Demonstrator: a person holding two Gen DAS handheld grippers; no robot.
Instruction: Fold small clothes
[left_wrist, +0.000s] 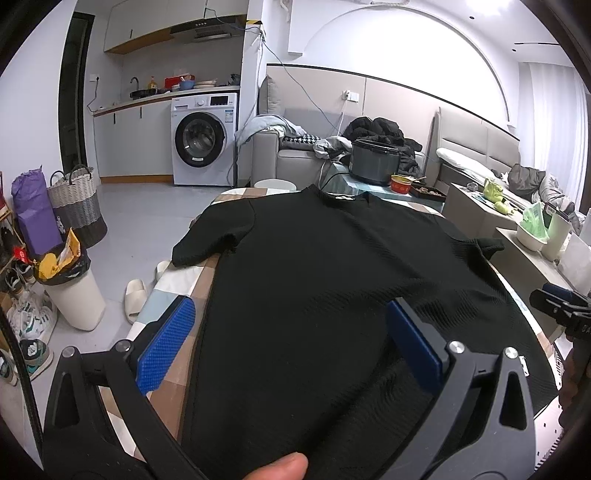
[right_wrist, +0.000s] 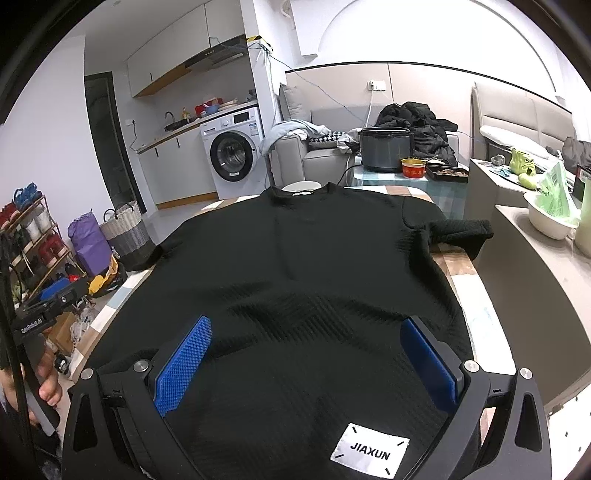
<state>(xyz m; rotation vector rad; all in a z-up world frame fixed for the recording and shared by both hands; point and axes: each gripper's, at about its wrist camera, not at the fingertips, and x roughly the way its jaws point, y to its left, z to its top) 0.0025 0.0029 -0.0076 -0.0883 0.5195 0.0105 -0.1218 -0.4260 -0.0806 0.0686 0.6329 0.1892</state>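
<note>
Black shirt (left_wrist: 332, 280) lies spread flat on the patchwork-covered table (left_wrist: 177, 288), collar far, hem near. Left gripper (left_wrist: 291, 325) and right gripper (right_wrist: 310, 343) both hover over the hem with jaws fully spread, gripping nothing.

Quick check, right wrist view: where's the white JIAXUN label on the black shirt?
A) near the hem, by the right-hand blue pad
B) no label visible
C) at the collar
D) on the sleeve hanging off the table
A: the JIAXUN label sits on the black shirt at its near edge, just below the right gripper's right-hand pad.
</note>
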